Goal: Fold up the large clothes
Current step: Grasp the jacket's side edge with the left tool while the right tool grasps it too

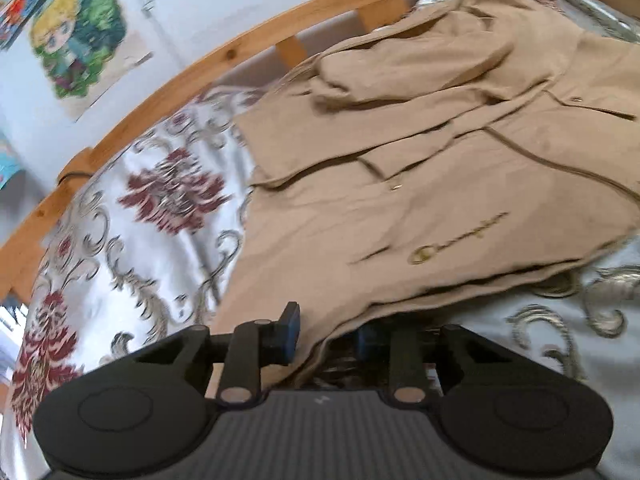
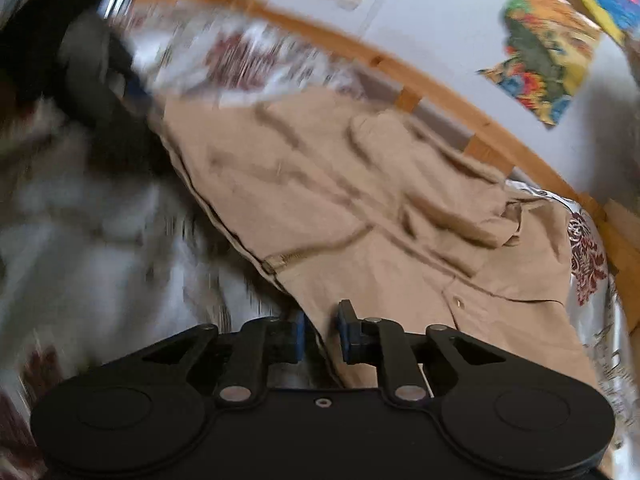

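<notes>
One tan jacket [image 1: 420, 184] (creased), two hand-held grippers

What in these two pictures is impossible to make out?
- Left wrist view: the left tongs' right pad, covered by the tan jacket.
- Right wrist view: the bedspread pattern, lost to motion blur.
- Right wrist view: the dark object at upper left, blurred and cut off.

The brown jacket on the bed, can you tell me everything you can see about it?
The jacket is tan, soft-looking cloth with gold script lettering on the chest, a small snap and a darker seam. It lies spread but wrinkled on the flowered bedspread, one sleeve folded across its front. The left gripper and the right gripper each have its near edge between their blue pads.
</notes>
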The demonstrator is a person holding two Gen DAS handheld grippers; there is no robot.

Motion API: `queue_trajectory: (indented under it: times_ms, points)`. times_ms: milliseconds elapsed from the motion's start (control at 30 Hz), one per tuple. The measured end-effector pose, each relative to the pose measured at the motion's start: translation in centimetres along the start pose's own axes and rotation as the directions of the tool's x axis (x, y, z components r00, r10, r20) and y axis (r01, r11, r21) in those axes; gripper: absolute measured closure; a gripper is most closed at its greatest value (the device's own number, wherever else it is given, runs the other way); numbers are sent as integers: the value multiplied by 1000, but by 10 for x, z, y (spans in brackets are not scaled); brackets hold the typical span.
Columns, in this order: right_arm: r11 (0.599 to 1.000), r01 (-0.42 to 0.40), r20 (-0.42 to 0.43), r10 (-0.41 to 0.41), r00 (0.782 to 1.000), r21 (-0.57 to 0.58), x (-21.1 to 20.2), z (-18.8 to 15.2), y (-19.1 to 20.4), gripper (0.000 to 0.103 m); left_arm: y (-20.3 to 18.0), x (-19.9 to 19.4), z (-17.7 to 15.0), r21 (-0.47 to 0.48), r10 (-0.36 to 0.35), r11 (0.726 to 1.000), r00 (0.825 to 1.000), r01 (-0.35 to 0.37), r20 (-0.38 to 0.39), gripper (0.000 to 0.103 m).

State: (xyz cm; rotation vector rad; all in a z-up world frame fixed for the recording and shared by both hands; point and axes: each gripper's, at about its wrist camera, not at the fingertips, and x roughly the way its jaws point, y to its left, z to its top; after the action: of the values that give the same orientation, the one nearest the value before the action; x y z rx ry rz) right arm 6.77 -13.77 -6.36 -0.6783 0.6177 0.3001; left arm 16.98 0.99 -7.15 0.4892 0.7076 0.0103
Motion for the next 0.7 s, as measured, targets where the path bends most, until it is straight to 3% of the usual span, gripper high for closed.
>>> queue_trajectory:
  times_ms: [67, 133, 267, 467, 533, 600, 700]
  points:
    - [998, 54, -48, -56, 997, -43, 0, -5, -1, 80, 3, 5, -2, -17, 37, 999, 999, -37, -17, 70]
    - [993, 103, -91, -109, 990, -59, -1, -12, -7, 70, 6, 10, -6, -18, 46, 999, 998, -47, -36, 70]
    - [981, 184, -163, -191, 968, -58, -5, -30, -23, 65, 9, 13, -12, -1, 45, 999, 998, -45, -36, 70]
    - [971, 237, -217, -228, 949, 19, 0, -46, -50, 55, 5, 7, -11, 35, 43, 998, 999, -43, -11, 90]
    - [971, 237, -215, -228, 949, 17, 2, -46, -51, 58, 6, 3, -12, 33, 40, 999, 999, -40, 5, 95]
    - [979, 205, -218, -197, 956, 15, 4, -44, -48, 82, 5, -2, -12, 32, 44, 998, 999, -45, 24, 99]
    - [979, 202, -223, -200, 954, -12, 3, -41, -45, 86, 9, -8, -11, -5, 40, 999, 999, -40, 34, 99]
